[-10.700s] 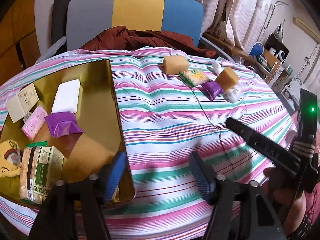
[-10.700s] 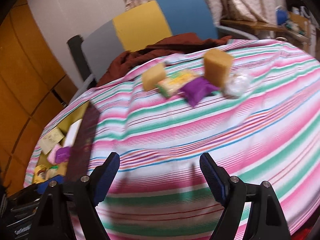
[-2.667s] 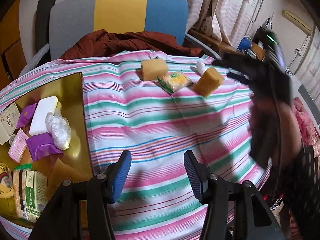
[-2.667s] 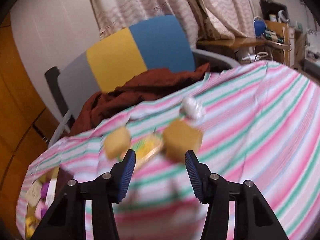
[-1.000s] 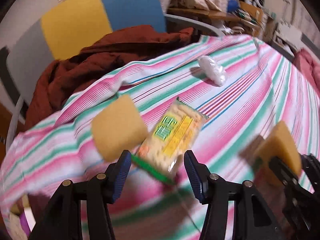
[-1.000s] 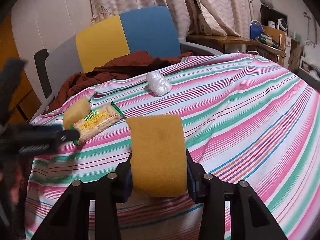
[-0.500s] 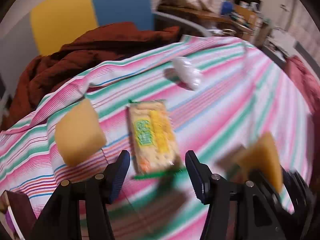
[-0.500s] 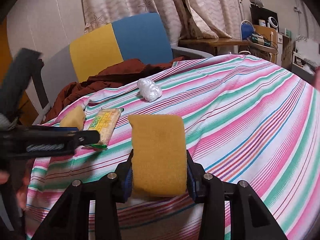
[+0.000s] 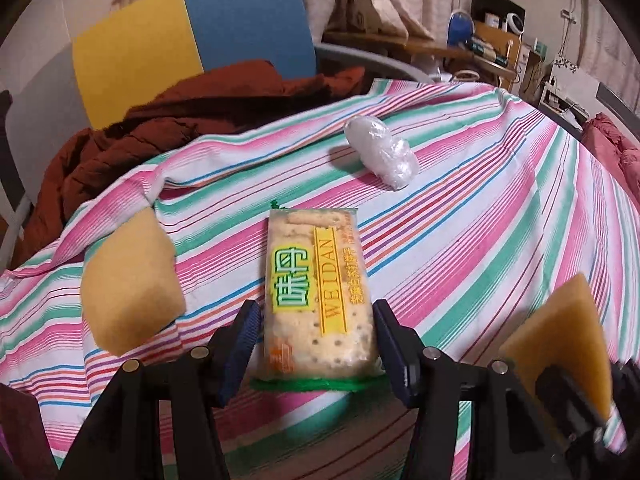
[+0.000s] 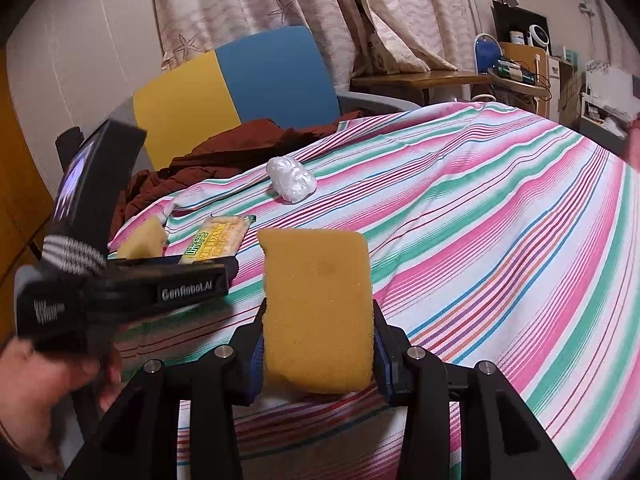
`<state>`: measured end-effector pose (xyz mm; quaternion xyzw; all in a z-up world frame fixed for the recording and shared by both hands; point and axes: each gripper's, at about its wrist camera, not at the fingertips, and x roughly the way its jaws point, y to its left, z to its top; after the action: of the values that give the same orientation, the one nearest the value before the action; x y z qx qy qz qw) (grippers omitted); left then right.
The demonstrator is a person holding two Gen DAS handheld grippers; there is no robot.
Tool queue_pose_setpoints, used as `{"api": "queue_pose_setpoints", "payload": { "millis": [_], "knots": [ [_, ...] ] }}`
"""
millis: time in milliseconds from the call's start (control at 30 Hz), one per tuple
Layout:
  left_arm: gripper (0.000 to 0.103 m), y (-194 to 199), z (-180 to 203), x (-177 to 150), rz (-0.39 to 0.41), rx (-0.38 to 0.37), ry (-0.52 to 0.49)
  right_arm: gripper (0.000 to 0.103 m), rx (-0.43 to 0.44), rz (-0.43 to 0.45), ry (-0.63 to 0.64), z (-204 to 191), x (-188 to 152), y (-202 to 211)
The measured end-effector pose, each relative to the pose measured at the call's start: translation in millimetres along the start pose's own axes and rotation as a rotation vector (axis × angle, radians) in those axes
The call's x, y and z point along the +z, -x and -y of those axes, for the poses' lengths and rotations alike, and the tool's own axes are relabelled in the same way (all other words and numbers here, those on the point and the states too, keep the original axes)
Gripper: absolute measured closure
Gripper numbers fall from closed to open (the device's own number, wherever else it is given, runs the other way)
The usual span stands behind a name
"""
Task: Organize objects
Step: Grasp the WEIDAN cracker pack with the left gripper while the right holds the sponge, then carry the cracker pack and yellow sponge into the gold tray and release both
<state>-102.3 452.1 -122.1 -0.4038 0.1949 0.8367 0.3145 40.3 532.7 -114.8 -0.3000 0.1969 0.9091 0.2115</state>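
The cracker pack point(image 9: 316, 292) lies flat on the striped tablecloth point(image 9: 480, 208), and its near end sits right between the fingers of my left tongs point(image 9: 316, 340). Those tongs are spread wide and are not pressing it yet; I can see a small gap on each side.

I think the pack is light. The wrapper looks shiny, so it may slip. The crackers inside can break, so I want to squeeze gently. I would take it by its two long sides, near the end closest to me.

My right tongs point(image 10: 318, 344) are pinching a yellow sponge point(image 10: 316, 312) by its two sides and holding it above the cloth. It is soft and squishy, so it will not crack, and it looks very light.

Another yellow sponge point(image 9: 128, 284) lies just left of the cracker pack, close but not touching. A clear plastic bundle point(image 9: 380, 156) sits farther back on the cloth, well apart from the pack. A brown jacket point(image 9: 168, 120) is piled on the chair point(image 9: 192, 28) behind the table.
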Motion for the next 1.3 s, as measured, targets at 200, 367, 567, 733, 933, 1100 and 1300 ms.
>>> {"api": "queue_pose_setpoints", "payload": {
  "millis": [200,367,567,733,933,1100,1300],
  "knots": [
    [0.052,13.2,7.5,-6.9,0.037,0.058,-0.033,0.06,-0.023,0.0,0.029,-6.1,-0.6,-0.9],
    [0.052,40.5,0.4,-19.5,0.121,0.056,0.009,0.06,-0.047,0.004,0.054,-9.9,-1.4,-0.4],
    [0.053,72.8,-5.7,-41.4,0.149,0.021,0.07,0.06,-0.071,0.009,0.083,-15.6,-1.5,0.0],
    [0.053,104.9,-10.8,-63.6,0.197,0.001,0.121,0.06,-0.086,0.016,0.094,-17.8,-1.5,1.2],
    [0.053,126.2,-13.1,-86.7,0.204,-0.005,0.13,0.06,-0.117,0.032,0.141,-27.0,-1.8,3.7],
    [0.053,144.7,-15.8,-104.8,0.211,-0.013,0.147,0.06,-0.106,0.059,0.151,-29.8,-2.4,12.5],
    [0.053,172.3,-15.5,-133.0,0.227,-0.017,0.116,0.06,-0.058,0.043,0.143,-34.6,-8.9,32.7]
  ]
}}
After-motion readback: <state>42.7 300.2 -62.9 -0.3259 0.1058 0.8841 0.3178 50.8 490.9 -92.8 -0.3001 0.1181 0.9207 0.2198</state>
